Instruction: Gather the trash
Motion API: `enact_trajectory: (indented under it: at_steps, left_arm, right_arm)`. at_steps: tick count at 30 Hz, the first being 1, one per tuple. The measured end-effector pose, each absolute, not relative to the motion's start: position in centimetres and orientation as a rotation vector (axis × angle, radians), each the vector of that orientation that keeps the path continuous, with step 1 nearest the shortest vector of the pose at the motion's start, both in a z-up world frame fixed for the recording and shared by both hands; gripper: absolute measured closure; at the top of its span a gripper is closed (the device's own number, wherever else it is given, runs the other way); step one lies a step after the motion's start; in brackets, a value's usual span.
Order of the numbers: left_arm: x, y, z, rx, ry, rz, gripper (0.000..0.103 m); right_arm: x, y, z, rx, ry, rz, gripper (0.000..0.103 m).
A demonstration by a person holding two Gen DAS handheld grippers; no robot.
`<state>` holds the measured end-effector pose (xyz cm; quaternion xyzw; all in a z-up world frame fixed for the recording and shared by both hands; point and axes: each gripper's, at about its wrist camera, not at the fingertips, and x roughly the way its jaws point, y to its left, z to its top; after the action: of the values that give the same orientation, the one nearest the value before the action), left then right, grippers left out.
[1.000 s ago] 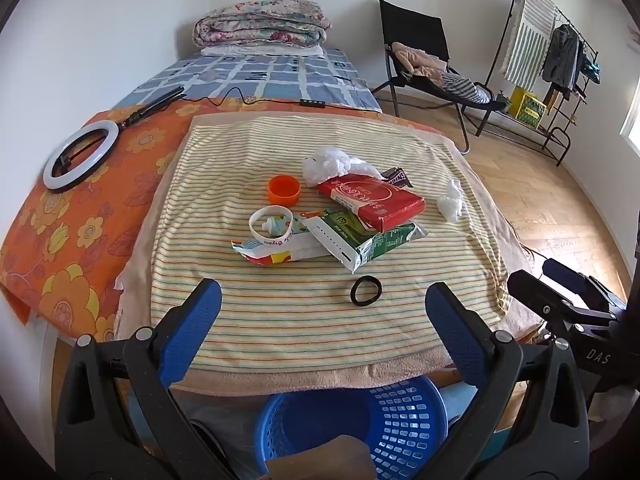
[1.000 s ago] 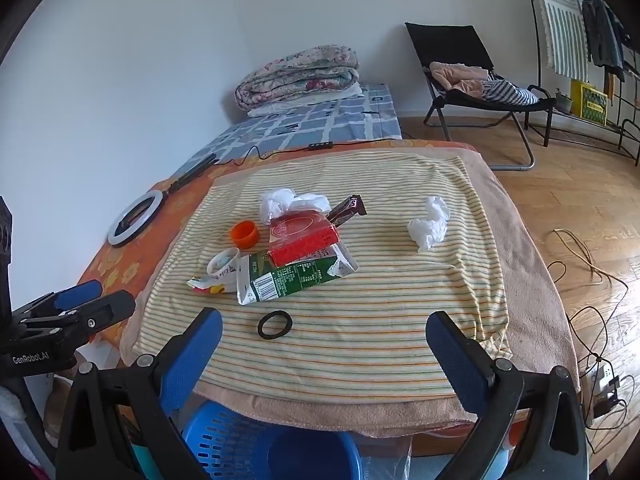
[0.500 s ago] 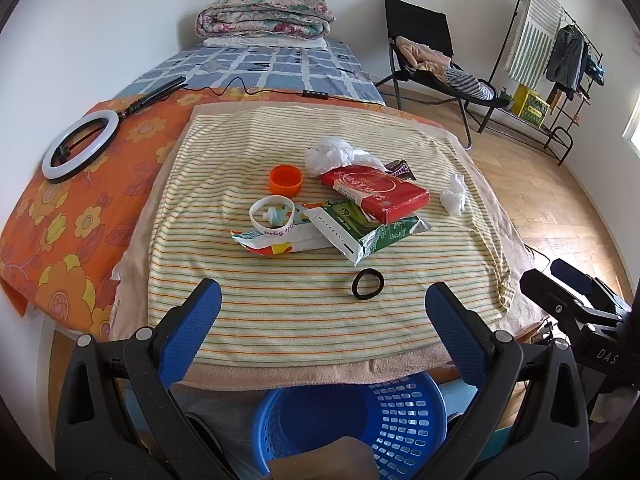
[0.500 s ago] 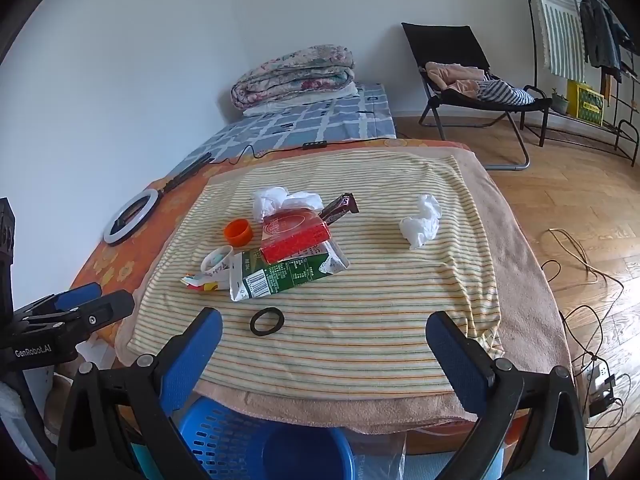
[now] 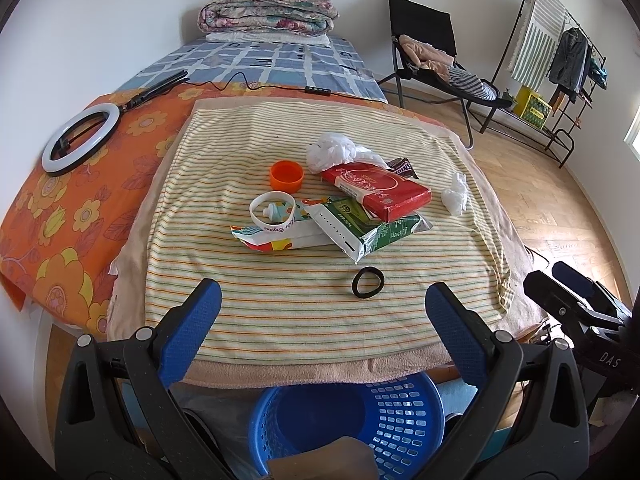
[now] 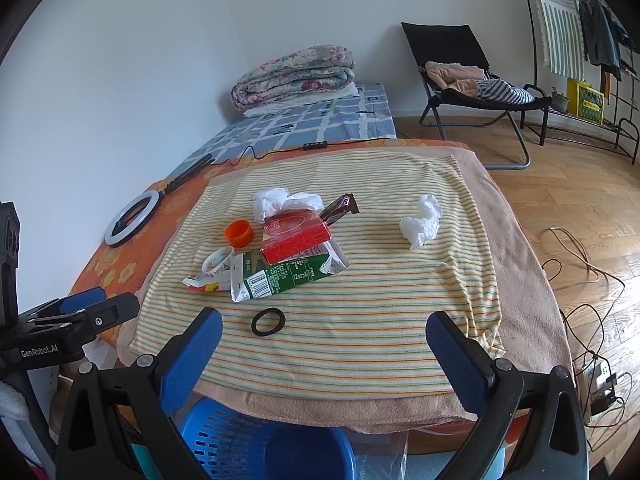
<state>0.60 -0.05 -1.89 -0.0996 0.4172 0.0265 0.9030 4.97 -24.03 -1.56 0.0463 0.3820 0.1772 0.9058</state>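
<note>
Trash sits in a loose pile mid-cloth: a red box lying across a green carton, a flattened wrapper under a tape ring, an orange cap, white tissue behind the box and a brown bar wrapper poking out beside it. A second tissue wad lies well apart to the right, and a black band lies alone nearest the front edge.

Over the last second both views have pulled back and risen a little: the pile sits lower and smaller in the frame, and more of the bed shows behind it. Nothing on the cloth has shifted, so no piece has been collected yet.

Left gripper is spread wide and holds nothing; right gripper is likewise wide apart and bare. Both hang over the near edge of the cloth, above the blue basket below it. Something brownish lies at the basket's lower rim in the left view, possibly paper, but it is cut off.

Judging by reach, the band or the carton looks the likeliest first pick, with a short drop into the basket
</note>
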Motion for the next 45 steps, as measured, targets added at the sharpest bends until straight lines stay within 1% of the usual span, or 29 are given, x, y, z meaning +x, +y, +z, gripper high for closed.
enact_trajectory:
  at_steps: [45]
  left_arm:
    - [0.59, 0.14, -1.94, -0.211, 0.866, 0.048, 0.000]
  right_arm:
    - [5.14, -24.19, -1.94, 0.119, 0.806, 0.368, 0.000]
